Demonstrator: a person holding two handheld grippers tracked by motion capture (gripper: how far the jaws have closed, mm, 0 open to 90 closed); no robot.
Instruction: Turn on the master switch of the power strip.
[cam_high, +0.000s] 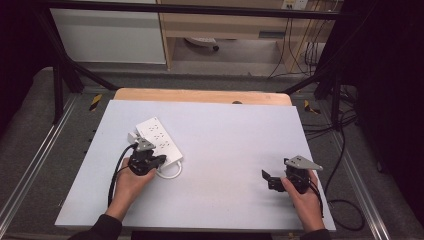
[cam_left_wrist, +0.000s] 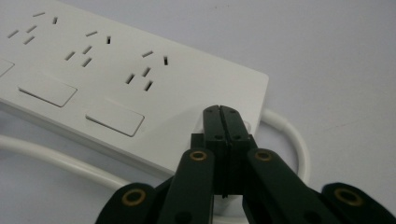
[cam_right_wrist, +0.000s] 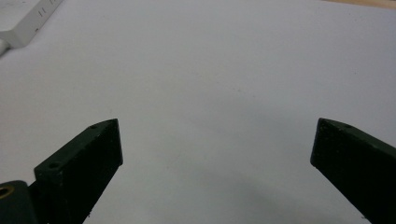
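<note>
White rectangular plastic power strip (cam_high: 159, 138) lying flat on the pale grey tabletop (cam_high: 230, 150), toward its left side, white cord (cam_left_wrist: 289, 135) looped at the near end. Left gripper (cam_left_wrist: 226, 116) pressed together, tip over that end, seemingly poised to press or nudge. Right gripper (cam_high: 270, 179) spread wide, idle near the right edge, well apart.

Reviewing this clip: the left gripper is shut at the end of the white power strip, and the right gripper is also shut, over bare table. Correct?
Not quite. The right gripper is open: the right gripper view shows its jaws set wide apart over the bare table. The rest holds: the left gripper is shut at the end of the white power strip.
</note>
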